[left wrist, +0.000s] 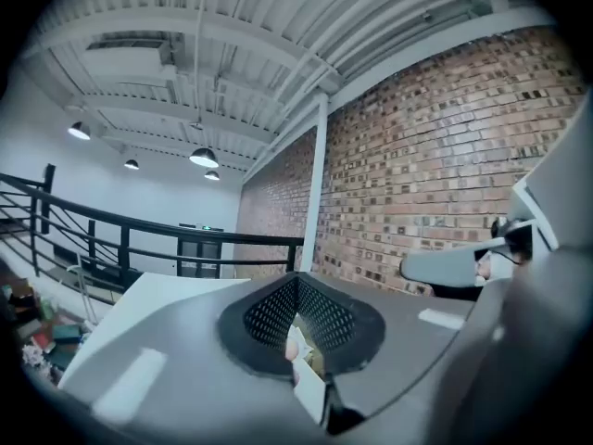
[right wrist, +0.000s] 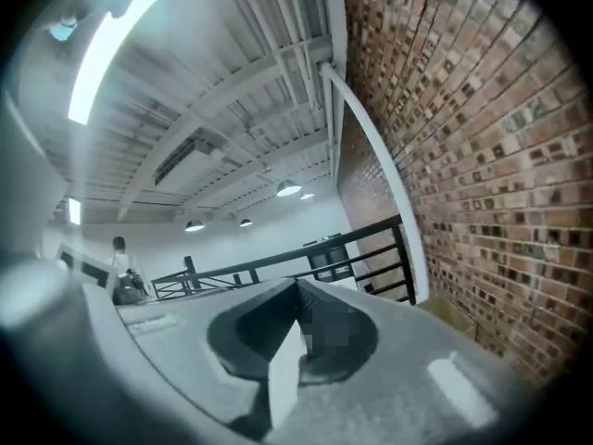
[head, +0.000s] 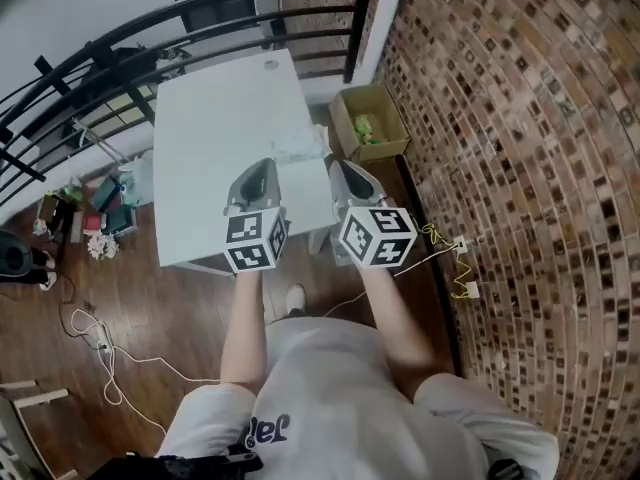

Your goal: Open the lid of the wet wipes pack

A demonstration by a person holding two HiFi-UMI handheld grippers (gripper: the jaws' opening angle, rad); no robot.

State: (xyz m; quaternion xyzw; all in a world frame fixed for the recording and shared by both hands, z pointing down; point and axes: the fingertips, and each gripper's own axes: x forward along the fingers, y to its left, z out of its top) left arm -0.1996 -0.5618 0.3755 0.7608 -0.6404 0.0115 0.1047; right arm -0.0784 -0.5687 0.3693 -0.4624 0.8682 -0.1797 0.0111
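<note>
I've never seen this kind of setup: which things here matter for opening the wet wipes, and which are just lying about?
For the job: whitish pack, likely the wet wipes; white table under it; left gripper; right gripper.

Just lying about: cardboard box; floor clutter by the railing; white cable; yellow cable.

No legible text anywhere, only an upside-down, unreadable logo [head: 268, 430] on the person's shirt [head: 340, 398].
</note>
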